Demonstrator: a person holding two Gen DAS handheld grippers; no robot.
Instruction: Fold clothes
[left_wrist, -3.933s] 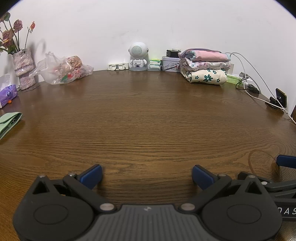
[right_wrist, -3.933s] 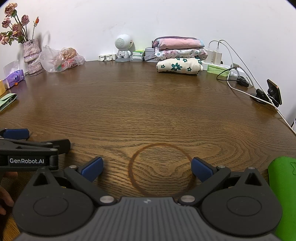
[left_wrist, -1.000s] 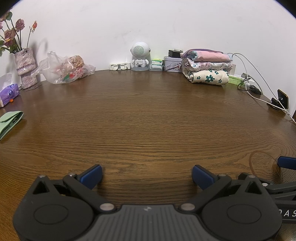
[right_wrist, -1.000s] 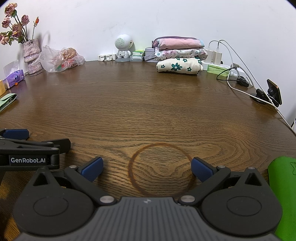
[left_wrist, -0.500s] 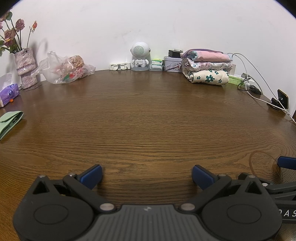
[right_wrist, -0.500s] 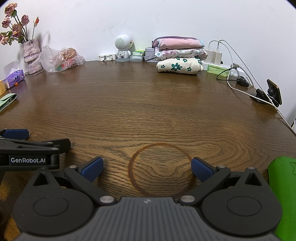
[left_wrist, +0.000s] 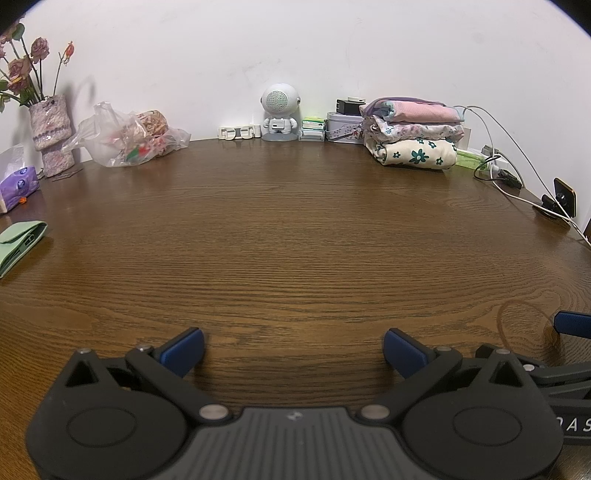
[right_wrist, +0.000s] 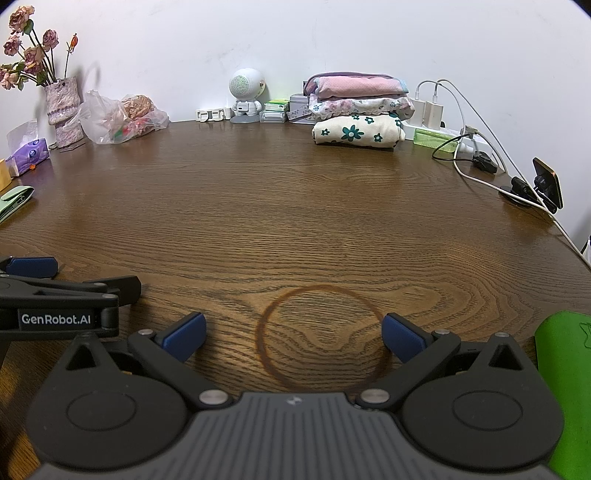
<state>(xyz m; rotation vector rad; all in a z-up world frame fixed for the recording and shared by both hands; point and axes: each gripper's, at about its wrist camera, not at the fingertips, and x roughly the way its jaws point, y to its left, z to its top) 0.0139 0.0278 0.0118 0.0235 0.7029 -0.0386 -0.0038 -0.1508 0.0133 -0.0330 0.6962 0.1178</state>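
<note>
A: How much room do you have on the table (left_wrist: 295, 229)?

B: Plenty. The dark wood is bare from your grippers to the back, with clutter only along the wall and side edges. Your left gripper (left_wrist: 293, 350) and right gripper (right_wrist: 293, 338) both sit low at the near edge, jaws spread wide, holding nothing.

A: Where are the clothes?

B: A folded stack (left_wrist: 413, 138) lies at the back right by the wall: pink on top, a pale floral piece, then cream with teal flowers. It's well apart from both grippers.

A: Anything only one view catches?

B: Your right camera shows a bright green cloth (right_wrist: 563, 373) at the near right edge and the whole round stain (right_wrist: 321, 338) between its fingers. Cables (right_wrist: 476, 162) trail along the right rim.
</note>
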